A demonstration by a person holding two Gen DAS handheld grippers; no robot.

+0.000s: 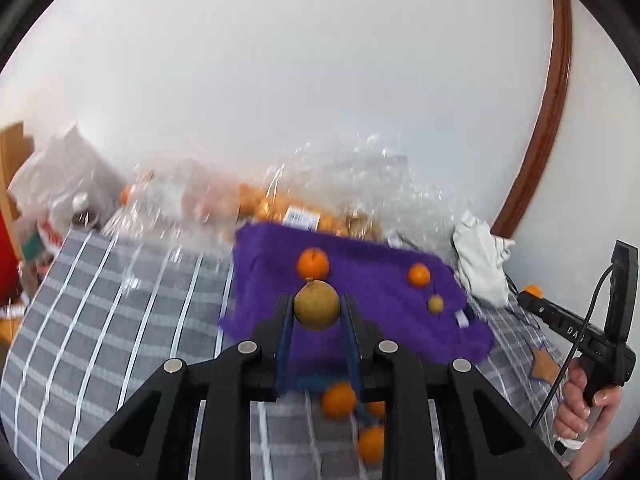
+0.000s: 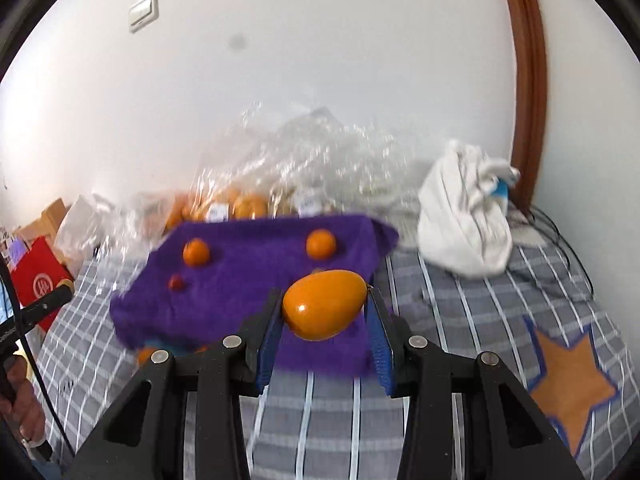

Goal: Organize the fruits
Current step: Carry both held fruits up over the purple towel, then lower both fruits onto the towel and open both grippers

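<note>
Left gripper (image 1: 317, 308) clamps a brown round fruit (image 1: 317, 306); right gripper (image 2: 324, 312) clamps an orange oval fruit (image 2: 325, 304). Purple cloth (image 2: 248, 280) carries sorted fruit at 12 o'clock. Probably several oranges (image 1: 339, 399) remain below.

Left hand-held gripper (image 1: 317, 309) and right hand-held gripper (image 2: 323, 307), both angled downward, jaws clamped around fruit.

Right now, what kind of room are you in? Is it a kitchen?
Probably a bedroom, not a kitchen. The fruit sits on a purple towel spread over a grey checked bedsheet with an orange star patch, against a plain white wall with a light switch.
</note>
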